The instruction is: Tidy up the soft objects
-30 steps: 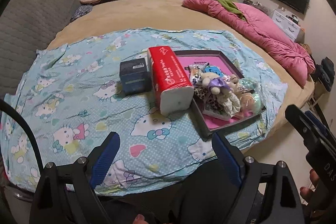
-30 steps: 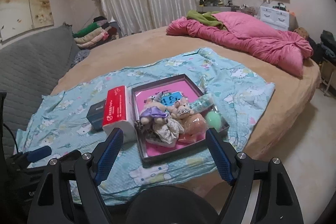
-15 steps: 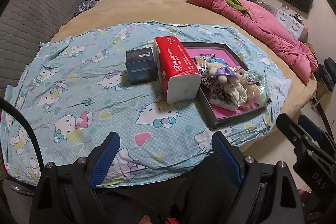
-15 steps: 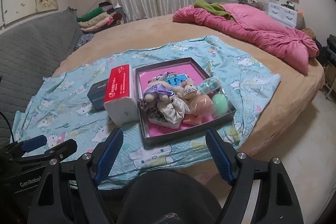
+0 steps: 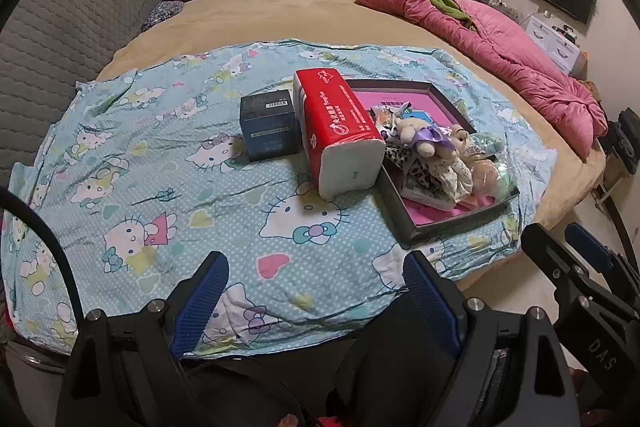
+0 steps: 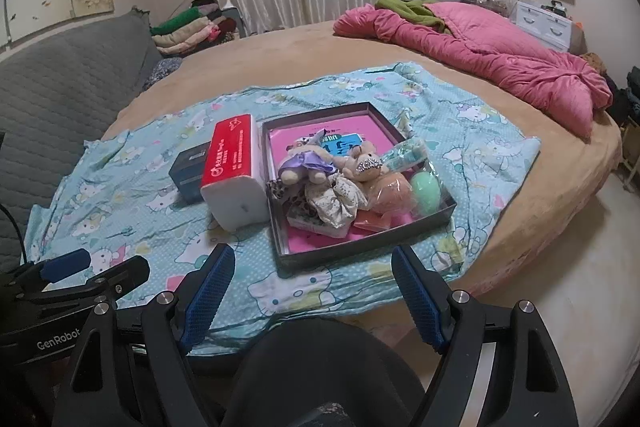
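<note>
Red tissue pack (image 6: pixel 234 163) with white Chinese print is lying beside the dark tray (image 6: pixel 360 251) holding the soft toys (image 6: pixel 332 175). We are holding both grippers wide and empty, left gripper (image 6: pixel 86 269) reading "GenRobot", right gripper (image 5: pixel 576 255) "DAS".

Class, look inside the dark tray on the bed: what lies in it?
The tray holds plush toys, scrunchies and a green egg on a pink lining. Anything beneath the pile is hidden.
</note>
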Action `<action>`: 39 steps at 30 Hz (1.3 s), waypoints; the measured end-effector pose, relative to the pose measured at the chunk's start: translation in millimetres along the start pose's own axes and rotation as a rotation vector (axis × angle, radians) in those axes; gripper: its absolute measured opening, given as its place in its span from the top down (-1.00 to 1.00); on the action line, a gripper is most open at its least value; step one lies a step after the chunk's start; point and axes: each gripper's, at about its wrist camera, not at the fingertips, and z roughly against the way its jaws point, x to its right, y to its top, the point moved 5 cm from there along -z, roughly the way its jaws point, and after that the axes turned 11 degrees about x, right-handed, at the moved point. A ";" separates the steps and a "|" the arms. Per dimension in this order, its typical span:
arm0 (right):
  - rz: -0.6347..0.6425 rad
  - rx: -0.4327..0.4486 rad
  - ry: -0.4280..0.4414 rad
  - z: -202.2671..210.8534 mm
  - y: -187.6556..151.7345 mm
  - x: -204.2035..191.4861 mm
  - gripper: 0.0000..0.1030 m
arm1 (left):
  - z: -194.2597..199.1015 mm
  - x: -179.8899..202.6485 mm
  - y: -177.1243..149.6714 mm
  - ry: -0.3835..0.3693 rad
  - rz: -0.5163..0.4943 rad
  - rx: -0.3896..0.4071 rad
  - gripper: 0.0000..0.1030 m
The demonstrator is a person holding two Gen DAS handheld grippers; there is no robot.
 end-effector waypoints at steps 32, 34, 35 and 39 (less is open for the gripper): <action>-0.008 -0.016 -0.008 -3.2 -4.0 1.8 -0.59 | 1.8 -1.4 -0.7 0.015 -0.012 -0.002 -0.73; -0.009 -0.018 -0.008 -3.2 -4.6 1.9 -0.59 | 1.7 -1.3 -0.9 0.015 -0.013 -0.002 -0.73; -0.010 -0.017 -0.010 -3.1 -4.6 2.1 -0.59 | 1.6 -1.2 -0.8 0.015 -0.012 -0.002 -0.73; -0.009 -0.017 -0.010 -2.9 -5.0 2.1 -0.59 | 1.8 -1.2 -1.0 0.016 -0.012 -0.002 -0.72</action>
